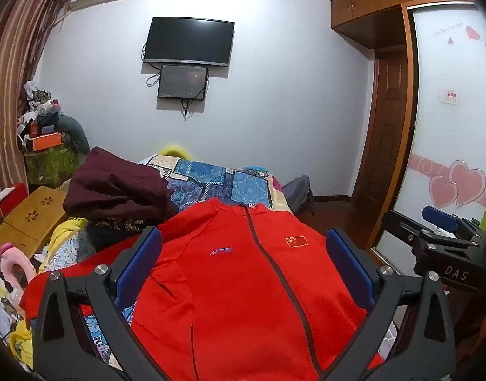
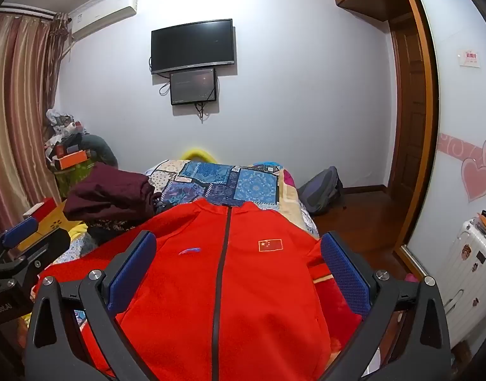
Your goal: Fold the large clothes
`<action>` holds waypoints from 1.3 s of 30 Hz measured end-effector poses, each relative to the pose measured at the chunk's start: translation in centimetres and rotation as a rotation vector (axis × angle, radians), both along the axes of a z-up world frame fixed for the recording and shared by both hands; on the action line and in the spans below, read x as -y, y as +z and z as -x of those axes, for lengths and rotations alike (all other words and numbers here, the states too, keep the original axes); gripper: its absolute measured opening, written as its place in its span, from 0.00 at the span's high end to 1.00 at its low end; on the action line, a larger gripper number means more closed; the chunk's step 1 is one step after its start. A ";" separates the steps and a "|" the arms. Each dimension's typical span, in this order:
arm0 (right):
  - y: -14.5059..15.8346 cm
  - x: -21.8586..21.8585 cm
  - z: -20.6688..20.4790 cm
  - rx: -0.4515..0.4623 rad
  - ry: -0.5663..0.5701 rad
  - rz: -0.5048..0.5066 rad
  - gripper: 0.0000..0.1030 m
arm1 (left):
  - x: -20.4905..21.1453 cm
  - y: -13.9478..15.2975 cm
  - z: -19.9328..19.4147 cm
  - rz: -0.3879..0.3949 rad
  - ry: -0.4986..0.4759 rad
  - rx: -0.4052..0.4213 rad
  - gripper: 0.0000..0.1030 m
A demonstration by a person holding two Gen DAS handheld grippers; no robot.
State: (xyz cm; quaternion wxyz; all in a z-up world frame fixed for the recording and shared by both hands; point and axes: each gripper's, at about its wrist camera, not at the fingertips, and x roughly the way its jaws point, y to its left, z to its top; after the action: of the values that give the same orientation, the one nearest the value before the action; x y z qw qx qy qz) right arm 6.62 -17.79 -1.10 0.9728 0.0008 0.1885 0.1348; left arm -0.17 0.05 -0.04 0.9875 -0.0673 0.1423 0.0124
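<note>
jacket [image 2: 230,273] lies flat on bed [image 2: 230,181], collar toward far wall. folded garment [image 2: 112,195] on bed, far left of jacket. television [image 2: 192,44] on far wall, small screen [image 2: 193,86] just below it. backpack [image 2: 322,192] on floor right of bed. suitcase [image 2: 465,273] near right.

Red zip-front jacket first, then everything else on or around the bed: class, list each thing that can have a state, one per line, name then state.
Red zip-front jacket: laid flat, front up, zipped shut, unfolded.
Dark maroon garment: folded, lying on the bed beside the jacket.
Blue patchwork quilt: spread over the bed.
Wall-mounted black television: screen dark.
Left gripper: jaws open, holding nothing.
Right gripper: jaws open, holding nothing.
</note>
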 end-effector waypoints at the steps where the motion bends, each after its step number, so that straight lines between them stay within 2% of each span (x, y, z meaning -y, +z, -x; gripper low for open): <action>1: 0.0 0.0 0.0 -0.003 -0.001 0.001 0.00 | 0.0 0.0 0.1 0.003 0.003 -0.001 0.00; 4: -0.1 -0.1 -0.1 -0.002 -0.002 0.005 0.00 | 0.0 -0.4 -0.7 0.001 -0.005 -0.034 0.00; 39: -1.0 -1.4 0.0 -0.020 0.016 0.010 0.00 | 0.3 -0.7 -1.0 -0.020 0.029 -0.044 0.00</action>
State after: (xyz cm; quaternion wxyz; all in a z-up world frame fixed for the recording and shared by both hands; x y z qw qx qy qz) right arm 6.63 -16.40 -2.05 0.9698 -0.0040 0.1989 0.1414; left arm 0.87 -0.27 -0.69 0.9844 -0.0592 0.1628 0.0297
